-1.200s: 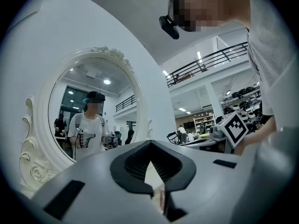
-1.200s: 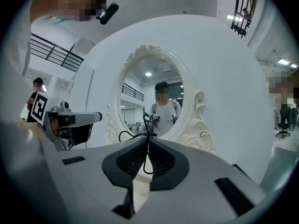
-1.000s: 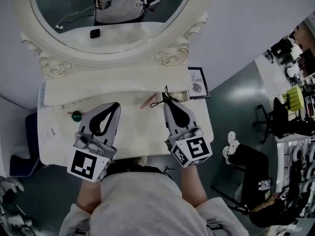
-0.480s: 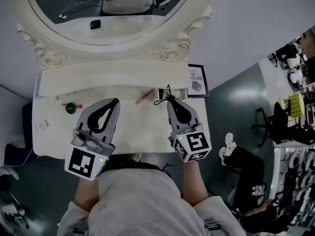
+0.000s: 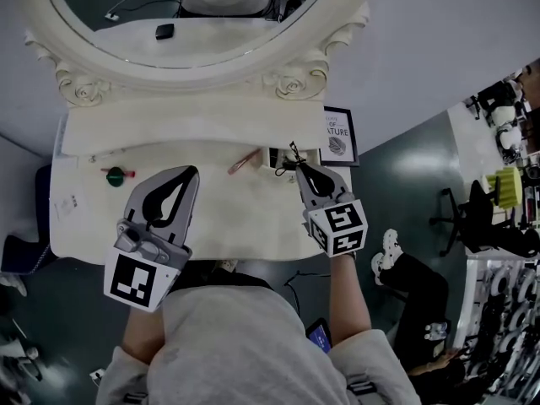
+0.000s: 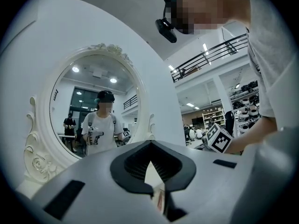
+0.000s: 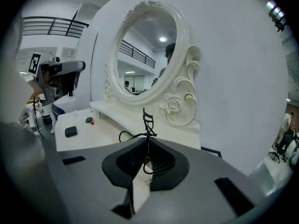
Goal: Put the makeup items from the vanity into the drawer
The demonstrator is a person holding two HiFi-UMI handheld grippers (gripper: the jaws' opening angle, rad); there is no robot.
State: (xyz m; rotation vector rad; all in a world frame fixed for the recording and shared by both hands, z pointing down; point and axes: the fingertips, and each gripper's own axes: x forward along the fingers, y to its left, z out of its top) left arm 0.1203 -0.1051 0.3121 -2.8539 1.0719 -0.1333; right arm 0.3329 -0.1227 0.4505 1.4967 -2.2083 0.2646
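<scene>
Right hand-held gripper [image 7: 146,140] clamps thin black metal eyelash curler [image 7: 148,121] at handle loops, head jutting past tips: probably light, stiff, slippery. Left hand-held gripper [image 6: 149,143] clenched, empty.

The person is wearing a pale grey short-sleeved shirt [image 5: 245,344]; the left gripper [image 5: 193,170] and right gripper [image 5: 297,166] are showing grey shells, black inner rims and 1 black-and-white marker cube each.
</scene>
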